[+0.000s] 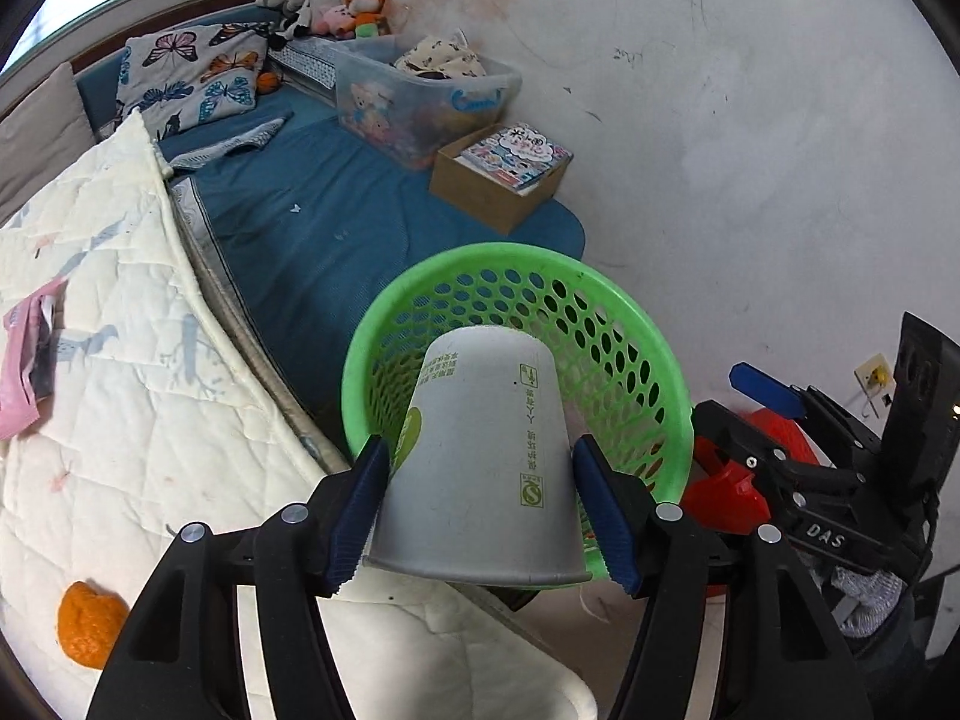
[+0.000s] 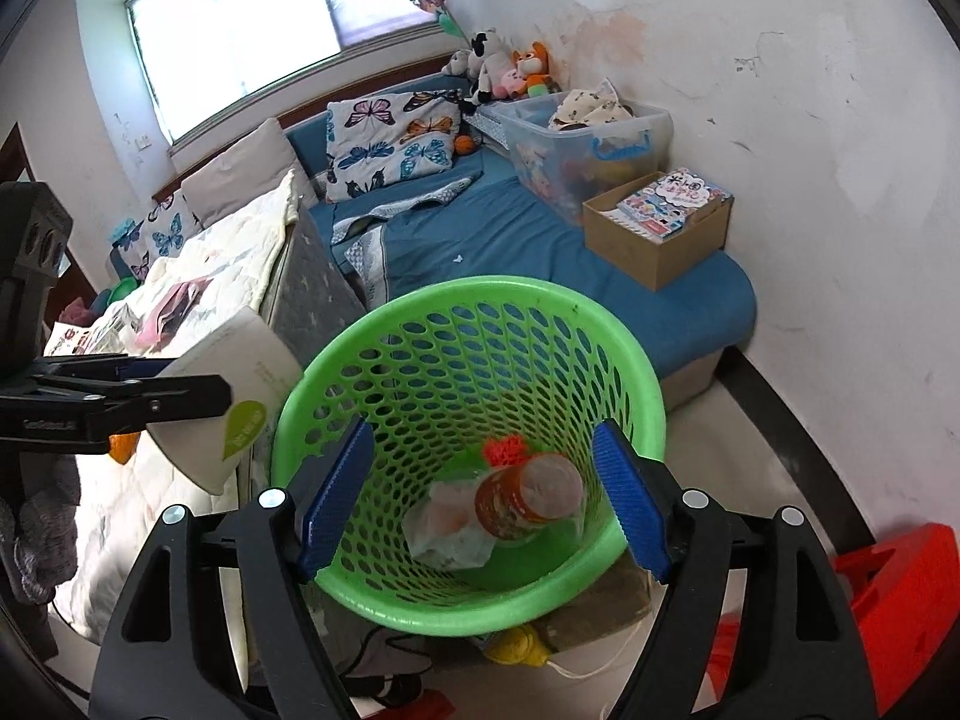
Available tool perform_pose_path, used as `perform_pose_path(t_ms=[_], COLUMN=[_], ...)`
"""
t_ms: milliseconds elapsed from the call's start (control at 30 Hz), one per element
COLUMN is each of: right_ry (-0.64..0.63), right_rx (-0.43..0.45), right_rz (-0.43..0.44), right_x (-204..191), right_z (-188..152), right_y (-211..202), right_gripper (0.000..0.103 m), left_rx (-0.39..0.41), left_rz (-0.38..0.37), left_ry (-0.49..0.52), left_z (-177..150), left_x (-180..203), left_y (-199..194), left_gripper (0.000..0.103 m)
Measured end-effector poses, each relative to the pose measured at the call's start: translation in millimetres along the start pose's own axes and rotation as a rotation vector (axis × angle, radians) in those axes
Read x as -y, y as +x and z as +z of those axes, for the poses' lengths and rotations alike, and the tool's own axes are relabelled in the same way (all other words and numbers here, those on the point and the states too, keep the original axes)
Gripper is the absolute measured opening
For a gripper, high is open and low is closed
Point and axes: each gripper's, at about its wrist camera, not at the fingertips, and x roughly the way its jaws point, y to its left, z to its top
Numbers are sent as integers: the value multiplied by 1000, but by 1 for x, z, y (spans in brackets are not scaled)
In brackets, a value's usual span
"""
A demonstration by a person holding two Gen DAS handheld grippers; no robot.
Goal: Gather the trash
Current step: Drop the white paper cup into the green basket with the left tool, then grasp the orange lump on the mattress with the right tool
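Observation:
A white paper cup [image 1: 474, 516] sits between the blue pads of my left gripper [image 1: 480, 450], which is shut on it, base pointing away. The cup hangs over the near rim of a green mesh basket [image 1: 630, 324]. In the right wrist view, the same cup [image 2: 240, 396] is beside the basket's left rim [image 2: 288, 420]. My right gripper [image 2: 482, 429] stands open above the basket mouth, nothing between its pads. Inside the basket lie a bottle with an orange label [image 2: 528, 495], crumpled white paper [image 2: 447, 531] and a red net [image 2: 504, 450].
On the white quilt [image 1: 150, 420] lie an orange peel [image 1: 87, 624] and a pink wrapper [image 1: 24, 372]. A cardboard box [image 1: 498, 180] and a clear storage bin [image 1: 420, 90] stand on the blue mattress by the wall. A red plastic object [image 2: 888, 588] is on the floor at right.

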Motion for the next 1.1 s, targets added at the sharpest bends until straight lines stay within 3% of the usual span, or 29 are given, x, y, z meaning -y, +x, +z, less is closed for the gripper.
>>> perform_pose_path(t_ms=[167,333,733,1100], right_ry=[4,-5,-152,-302], right_rx=[-4,-9,-5,-68], right_rz=[9,21,143,297], right_x=[-4,-14,-93,-193], right_z=[-5,-5,0,-5], right_y=[-1,-3,-16,2], right_gripper=[76,76,77,77], left_rx=[7,32,152,212], left_rz=[-13,-5,161,315], left_ry=[-7,-12,-80,-236], left_z=[-2,-11,-48,-93], left_x=[-2,-9,-68,-161], left_y=[1,-14,-95,-164], left_gripper=[75,75,75,75])
